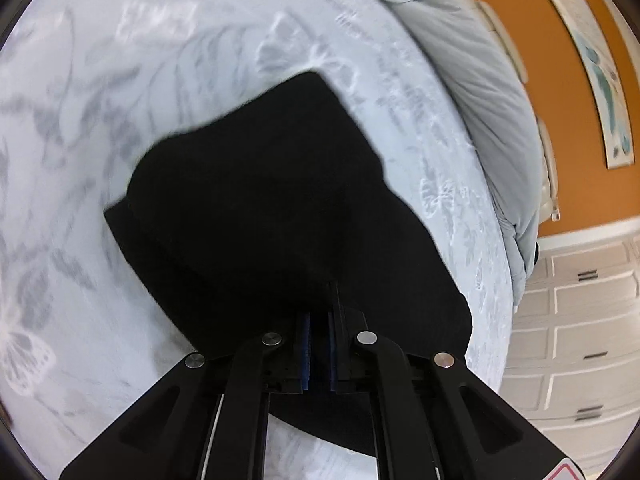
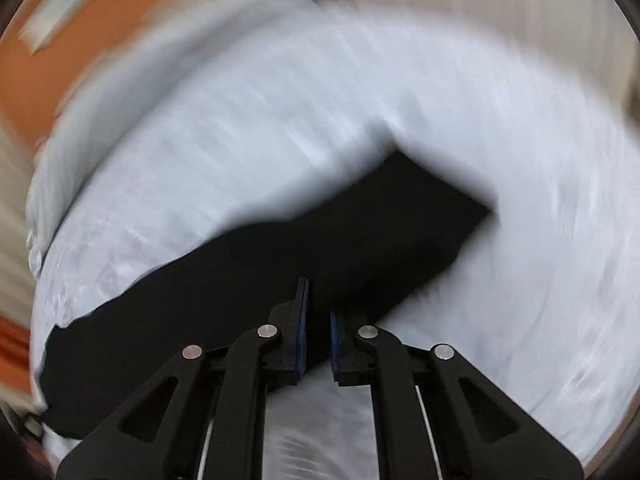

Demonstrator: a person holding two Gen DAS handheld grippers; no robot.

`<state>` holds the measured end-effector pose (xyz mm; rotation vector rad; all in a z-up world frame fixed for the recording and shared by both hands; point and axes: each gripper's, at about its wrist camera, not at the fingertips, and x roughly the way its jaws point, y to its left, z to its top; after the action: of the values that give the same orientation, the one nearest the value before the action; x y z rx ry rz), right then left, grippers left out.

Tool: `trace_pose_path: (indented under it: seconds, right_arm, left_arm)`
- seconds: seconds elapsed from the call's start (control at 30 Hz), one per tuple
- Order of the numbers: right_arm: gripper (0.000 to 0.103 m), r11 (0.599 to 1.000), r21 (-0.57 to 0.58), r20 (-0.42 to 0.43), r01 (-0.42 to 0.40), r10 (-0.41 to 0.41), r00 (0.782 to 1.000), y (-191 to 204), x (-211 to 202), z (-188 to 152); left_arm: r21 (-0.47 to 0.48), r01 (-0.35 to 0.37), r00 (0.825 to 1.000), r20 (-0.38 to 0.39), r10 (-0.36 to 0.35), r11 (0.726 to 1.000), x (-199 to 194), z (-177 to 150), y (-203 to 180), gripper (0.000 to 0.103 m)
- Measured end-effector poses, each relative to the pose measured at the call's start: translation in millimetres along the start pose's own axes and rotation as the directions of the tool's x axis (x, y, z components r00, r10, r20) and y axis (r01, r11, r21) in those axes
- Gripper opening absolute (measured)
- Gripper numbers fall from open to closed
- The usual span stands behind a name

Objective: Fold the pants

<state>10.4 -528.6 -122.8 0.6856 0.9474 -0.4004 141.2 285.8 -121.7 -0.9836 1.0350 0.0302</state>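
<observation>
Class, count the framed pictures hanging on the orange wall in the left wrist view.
1: a tall framed picture on the orange wall, upper right; others may be hidden.

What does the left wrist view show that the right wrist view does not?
Only the left wrist view shows a white dresser, a framed picture on the orange wall, a grey duvet and the sheet's leaf print. It also shows the left gripper, shut on the pants.

Only the right wrist view shows the right gripper, shut on the pants' edge; this view is blurred.

Both show the black pants lying on the pale sheet and some of the orange wall.
</observation>
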Motion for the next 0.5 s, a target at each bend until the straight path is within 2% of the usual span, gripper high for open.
trace_pose_path:
  seconds: [0.07, 0.1, 0.17, 0.2, 0.23, 0.27, 0.3, 0.33, 0.37, 0.4, 0.43, 0.47, 0.5]
  right_arm:
    - [0.011, 0.991, 0.082, -0.011, -0.107, 0.108, 0.994, -20, 1, 2]
    - [0.017, 0.983, 0.109, 0.010, -0.150, 0.150, 0.989, -25, -5, 4]
    - [0.041, 0.965, 0.138, 0.038, -0.223, 0.220, 0.975, -29, -10, 7]
    - [0.067, 0.956, 0.154, 0.032, -0.248, 0.246, 0.969, -28, -5, 10]
    - [0.071, 0.948, 0.175, 0.026, -0.265, 0.264, 0.964, -28, 1, 14]
    - [0.068, 0.937, 0.198, 0.032, -0.287, 0.286, 0.958, -27, 8, 14]
    - [0.044, 0.935, 0.195, 0.055, -0.295, 0.290, 0.956, -27, 7, 15]
    - [0.006, 0.938, 0.173, 0.075, -0.300, 0.291, 0.954, -21, 8, 18]
    - [0.004, 0.944, 0.149, 0.082, -0.294, 0.285, 0.955, -20, 3, 24]
    - [0.004, 0.948, 0.107, 0.119, -0.300, 0.287, 0.950, -11, -6, 31]
    - [0.003, 0.943, 0.058, 0.168, -0.327, 0.314, 0.934, -4, -21, 40]
    - [0.003, 0.938, -0.001, 0.225, -0.346, 0.337, 0.914, 8, -41, 43]
    - [0.003, 0.924, -0.087, 0.300, -0.373, 0.381, 0.875, 25, -70, 46]
  left_arm:
    - [-0.019, -0.010, 1.000, -0.006, 0.010, 1.000, 0, -1, 3, 0.005]
    - [-0.021, -0.012, 1.000, -0.003, 0.012, 1.000, 0, -2, 2, 0.005]
    - [-0.027, -0.018, 1.000, 0.004, 0.019, 0.999, -2, -5, 0, 0.006]
    - [-0.029, -0.017, 1.000, 0.003, 0.017, 0.999, -2, -6, 0, 0.009]
    - [-0.042, -0.007, 1.000, -0.001, 0.007, 0.999, -2, -6, 1, 0.014]
    - [-0.060, 0.013, 1.000, -0.001, -0.013, 0.998, -1, -6, 3, 0.015]
    - [-0.084, 0.044, 0.999, 0.000, -0.044, 0.996, -1, -6, 4, 0.015]
    - [-0.090, 0.069, 0.998, 0.001, -0.070, 0.994, -1, -6, 4, 0.010]
    - [-0.077, 0.084, 0.996, 0.020, -0.083, 0.994, -3, -4, 0, 0.002]
    - [-0.058, 0.092, 0.995, 0.041, -0.089, 0.994, -6, -2, -5, 0.002]
    - [-0.017, 0.114, 0.991, 0.078, -0.113, 0.993, -13, 1, -15, 0.002]
    - [0.023, 0.163, 0.978, 0.126, -0.165, 0.986, -23, 2, -25, 0.002]
    - [0.060, 0.190, 0.968, 0.156, -0.197, 0.980, -30, 2, -32, 0.002]
